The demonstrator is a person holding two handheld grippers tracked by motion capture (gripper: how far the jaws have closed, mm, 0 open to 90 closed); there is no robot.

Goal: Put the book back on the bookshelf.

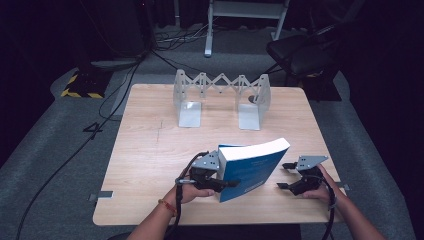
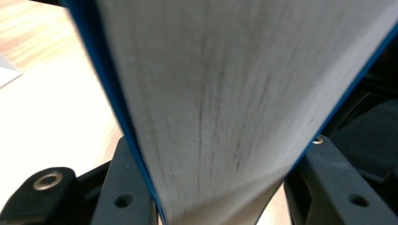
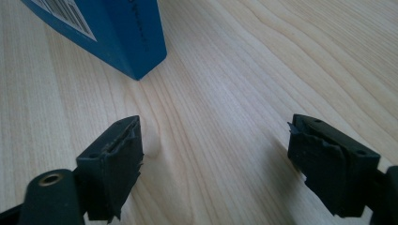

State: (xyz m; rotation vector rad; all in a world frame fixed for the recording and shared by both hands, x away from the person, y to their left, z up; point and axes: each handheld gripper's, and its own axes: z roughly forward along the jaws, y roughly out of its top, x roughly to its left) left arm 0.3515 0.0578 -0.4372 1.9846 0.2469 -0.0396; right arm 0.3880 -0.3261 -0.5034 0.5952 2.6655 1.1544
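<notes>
A thick blue book (image 1: 252,167) stands tilted on its lower edge on the wooden table (image 1: 150,150), white page block up. My left gripper (image 1: 222,176) is shut on its left end. In the left gripper view the page edge of the book (image 2: 225,103) runs between both jaws of the left gripper (image 2: 220,192), and the blue covers press against them. My right gripper (image 1: 282,175) is just right of the book, open, near the table surface. In the right gripper view the right gripper (image 3: 216,159) holds nothing, and the book's blue corner (image 3: 126,37) rests on the wood ahead at the left.
A grey metal extendable bookend rack (image 1: 220,95) stands at the table's far middle. A black chair (image 1: 300,55) and cables (image 1: 120,90) lie on the floor beyond the table. Bare wood stretches between the book and the rack.
</notes>
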